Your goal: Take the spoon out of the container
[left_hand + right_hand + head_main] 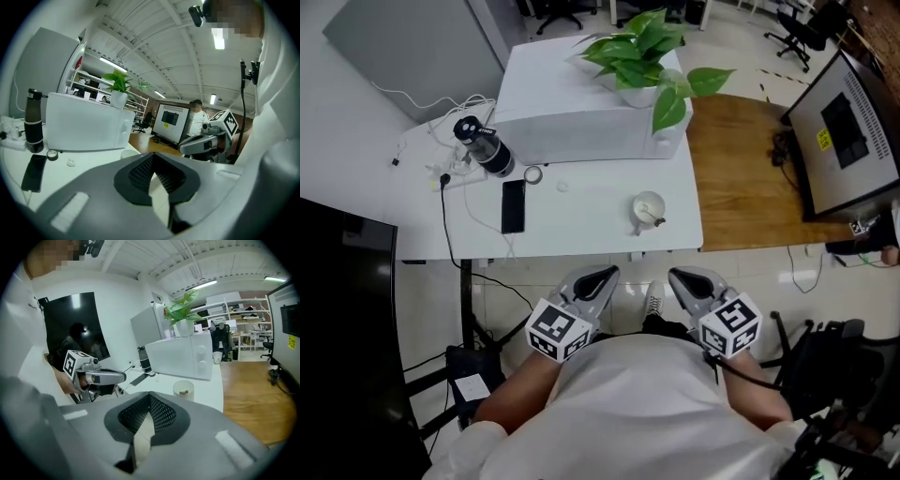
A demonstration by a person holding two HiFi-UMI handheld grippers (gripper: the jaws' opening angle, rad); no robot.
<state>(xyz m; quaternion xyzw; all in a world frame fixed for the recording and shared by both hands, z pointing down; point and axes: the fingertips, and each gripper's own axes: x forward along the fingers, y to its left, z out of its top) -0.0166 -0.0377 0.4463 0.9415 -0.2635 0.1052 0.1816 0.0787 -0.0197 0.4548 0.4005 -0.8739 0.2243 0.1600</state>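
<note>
Both sets of tongs are pressed together and carrying nothing. The left gripper [598, 278] has its ribbed pads meeting at the tips with nothing between them, and the right gripper [689, 279] is closed tight in the same way, also empty.

The two sit side by side, near each other but apart, noses aimed forward and dipped a little. Each marker cube [558, 330] faces up at the head camera. Both forearms are bent and tucked in against the white shirt, with the hands held low in front of the torso, on the near side of the table's edge and below its top.

Beyond them is the white table [581, 230]. The container [648, 208], a small pale cup, stands near the table's front right corner, well apart from both grippers. The spoon [653, 218] is in it, with its handle leaning over the rim. Neither gripper touches it.

To the left of the cup a dark phone [513, 206] lies flat, and beyond that a black bottle [486, 148] is tipped among the cables. Behind them is a white microwave [572, 112] with a leafy plant [642, 52] on top.
</note>
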